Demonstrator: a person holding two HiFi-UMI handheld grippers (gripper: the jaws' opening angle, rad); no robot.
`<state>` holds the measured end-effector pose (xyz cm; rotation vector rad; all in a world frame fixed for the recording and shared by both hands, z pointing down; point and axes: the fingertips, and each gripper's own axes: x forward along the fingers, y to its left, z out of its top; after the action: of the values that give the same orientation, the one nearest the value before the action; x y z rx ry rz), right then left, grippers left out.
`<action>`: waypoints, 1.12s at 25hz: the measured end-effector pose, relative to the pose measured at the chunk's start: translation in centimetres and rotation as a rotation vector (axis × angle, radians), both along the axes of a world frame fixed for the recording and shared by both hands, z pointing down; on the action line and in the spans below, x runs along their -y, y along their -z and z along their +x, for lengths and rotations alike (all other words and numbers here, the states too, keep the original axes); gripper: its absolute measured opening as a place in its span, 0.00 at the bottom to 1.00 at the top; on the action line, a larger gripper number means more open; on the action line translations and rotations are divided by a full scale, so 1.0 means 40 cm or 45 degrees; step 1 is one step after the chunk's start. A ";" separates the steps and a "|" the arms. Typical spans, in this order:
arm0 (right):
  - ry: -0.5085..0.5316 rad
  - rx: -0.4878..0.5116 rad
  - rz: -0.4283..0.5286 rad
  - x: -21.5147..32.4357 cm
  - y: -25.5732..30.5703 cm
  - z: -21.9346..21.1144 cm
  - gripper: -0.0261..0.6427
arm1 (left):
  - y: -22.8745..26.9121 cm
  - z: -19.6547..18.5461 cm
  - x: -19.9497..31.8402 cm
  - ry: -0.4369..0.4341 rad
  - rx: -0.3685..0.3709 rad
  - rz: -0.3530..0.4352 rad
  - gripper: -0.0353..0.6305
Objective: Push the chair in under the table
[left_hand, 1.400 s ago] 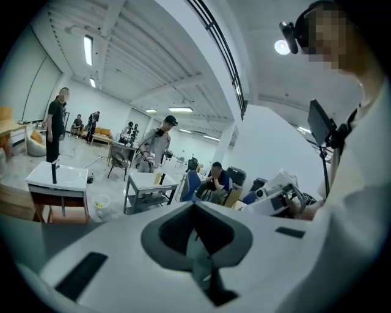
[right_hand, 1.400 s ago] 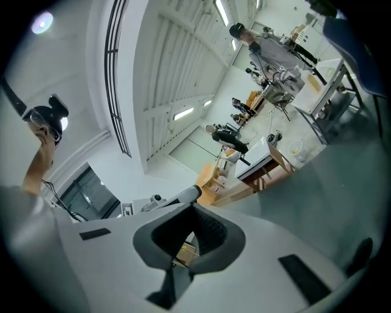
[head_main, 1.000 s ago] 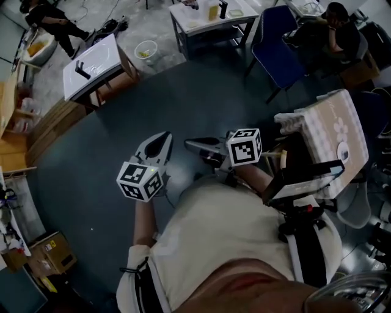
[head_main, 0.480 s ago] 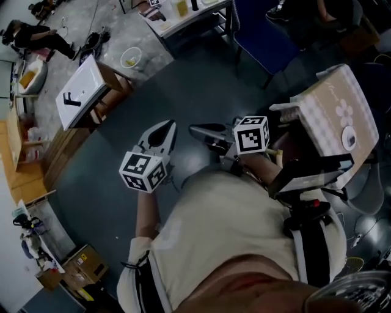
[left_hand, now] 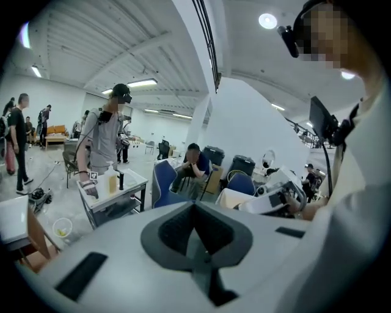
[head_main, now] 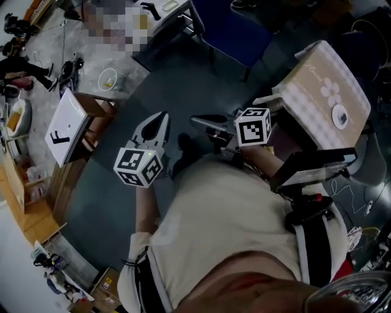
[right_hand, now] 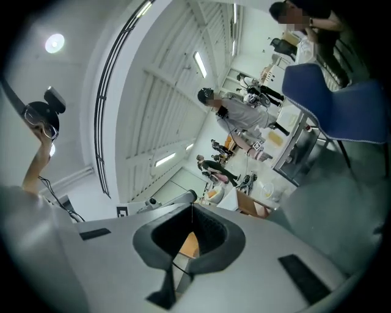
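Note:
A blue chair (head_main: 229,27) stands on the dark floor at the top of the head view, beside a white table (head_main: 168,13) that is partly under a mosaic patch. In the left gripper view the blue chair (left_hand: 164,181) is right of the table (left_hand: 113,188), which bears bottles. The right gripper view has the chair (right_hand: 336,101) at the upper right. My left gripper (head_main: 160,116) and right gripper (head_main: 195,121) are held side by side before my body, far short of the chair. Both are shut with nothing in them, as the left gripper (left_hand: 194,205) and right gripper (right_hand: 191,207) views confirm.
A beige patterned box (head_main: 324,92) sits on a dark frame close at my right. A small white table (head_main: 66,125) and a white bucket (head_main: 108,78) stand at the left. Several people (left_hand: 104,143) stand or sit around the hall.
The whole head view has swung: the blue chair and white table slid up and left toward the frame's top. Both grippers stayed shut in front of my body.

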<state>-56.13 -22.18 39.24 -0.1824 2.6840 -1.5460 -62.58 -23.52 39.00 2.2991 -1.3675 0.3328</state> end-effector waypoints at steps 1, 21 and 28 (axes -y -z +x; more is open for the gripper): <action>-0.034 -0.006 -0.001 0.018 -0.004 0.006 0.06 | -0.003 0.002 0.020 -0.025 -0.005 0.002 0.06; -0.431 -0.058 -0.141 0.322 -0.021 -0.277 0.06 | 0.003 -0.336 0.394 -0.348 -0.065 0.022 0.06; -0.414 -0.109 -0.085 0.371 -0.018 -0.357 0.06 | -0.018 -0.405 0.467 -0.351 -0.098 0.023 0.06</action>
<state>-70.42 -37.04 39.95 -0.6642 2.5021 -1.5544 -78.77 -42.20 39.71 2.4909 -1.0213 0.3144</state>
